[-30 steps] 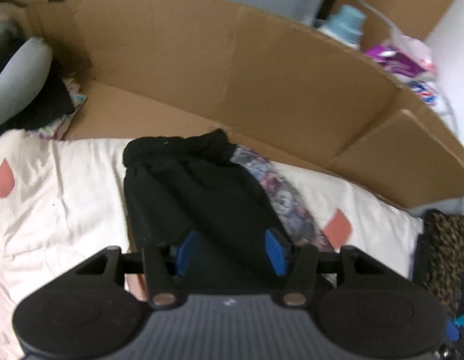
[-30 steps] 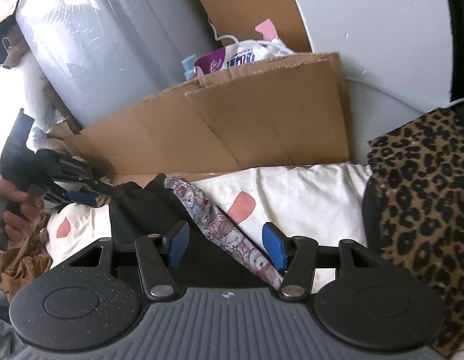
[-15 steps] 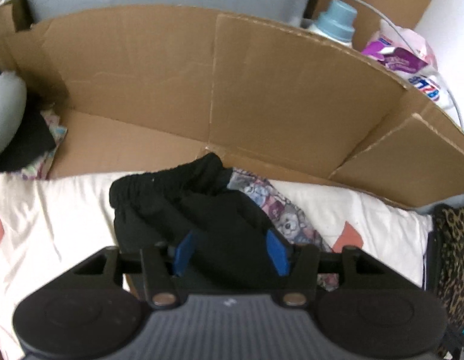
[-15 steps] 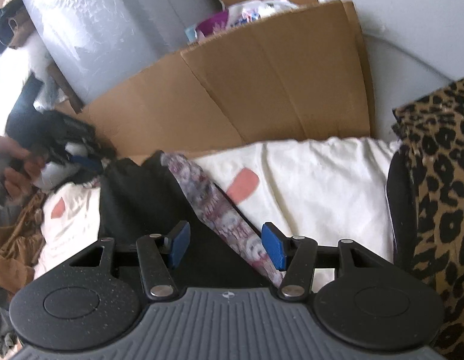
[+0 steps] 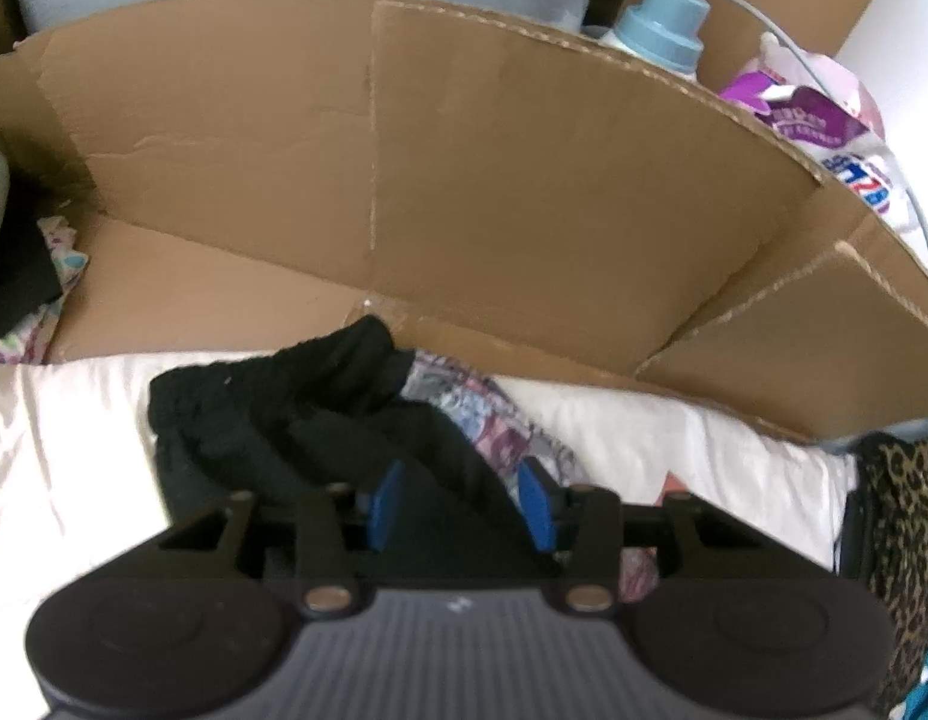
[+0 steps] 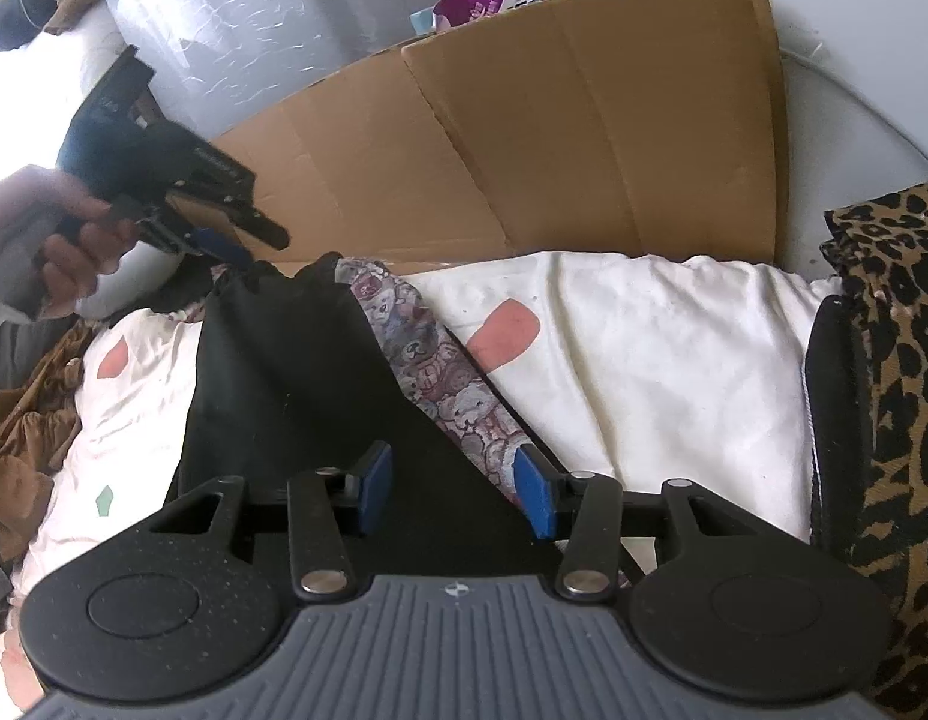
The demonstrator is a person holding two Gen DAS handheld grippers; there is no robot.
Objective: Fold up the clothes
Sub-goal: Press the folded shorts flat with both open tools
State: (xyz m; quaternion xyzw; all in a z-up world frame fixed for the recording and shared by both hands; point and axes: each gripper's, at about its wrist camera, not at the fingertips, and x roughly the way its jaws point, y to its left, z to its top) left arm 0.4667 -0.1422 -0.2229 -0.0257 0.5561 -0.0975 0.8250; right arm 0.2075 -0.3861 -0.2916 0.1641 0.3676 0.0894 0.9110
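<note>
1. I see the black fabric garment with a gathered elastic waistband (image 5: 272,420) lying on a cream-white quilted cover with salmon-pink patches (image 6: 643,348), its waistband bunched at the far end just before the brown corrugated cardboard sheet (image 5: 523,180).
2. A strip of grey-purple cloth printed with little bears (image 6: 434,366) runs along the garment's right edge, touching it and partly tucked under it.
3. My left gripper (image 5: 461,507) points steeply down over the black garment. Its blue-padded jaws are closing, with black fabric between them, but I cannot tell whether the pads press it yet.
4. My right gripper (image 6: 455,492) sits low over the near end of the same garment, where black fabric meets the printed strip. Its jaws are closing too; the right pad lies against the printed strip and the left pad stands clear above black cloth, so I read it as not yet clamped.
5. In the right wrist view, the person's hand (image 6: 74,252) holds the left gripper at the garment's far end.
6. A leopard-print fabric (image 6: 901,360) lies at the right of the cover.
7. A white bottle with a pale blue cap (image 5: 661,24) stands behind the cardboard.
</note>
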